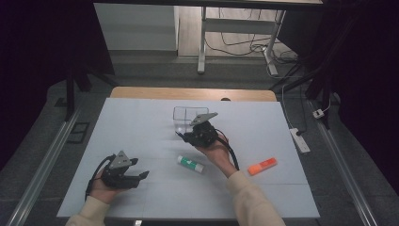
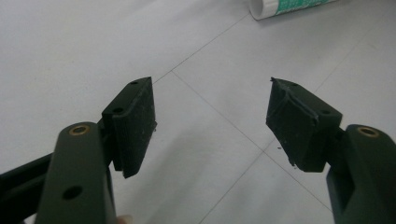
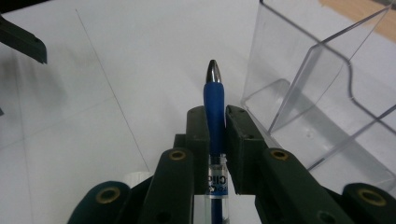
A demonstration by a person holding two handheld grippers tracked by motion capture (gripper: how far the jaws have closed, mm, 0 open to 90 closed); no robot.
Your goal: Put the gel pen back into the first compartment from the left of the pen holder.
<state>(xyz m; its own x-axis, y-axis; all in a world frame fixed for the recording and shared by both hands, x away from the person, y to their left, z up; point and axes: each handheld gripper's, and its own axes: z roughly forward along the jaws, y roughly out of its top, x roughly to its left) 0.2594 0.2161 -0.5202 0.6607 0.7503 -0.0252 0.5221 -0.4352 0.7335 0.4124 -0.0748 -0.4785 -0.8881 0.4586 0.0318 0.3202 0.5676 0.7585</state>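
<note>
White sheeting covers the worktop [image 1: 141,122], ruled by thin seams, with bare wood along its far edge. At mid-worktop the right hand-held gripper [image 3: 217,116] is clenched on a pen [image 3: 213,100]: glossy blue barrel, rounded silver tip, clear printed section between the pads. Just right of it stands a clear plastic holder [image 3: 322,79] with hard angular walls. The left hand-held gripper [image 2: 210,121], near left, stands released over open sheeting. A white-green tube [image 1: 191,164] and an orange marker [image 1: 262,165] lie nearer.
</note>
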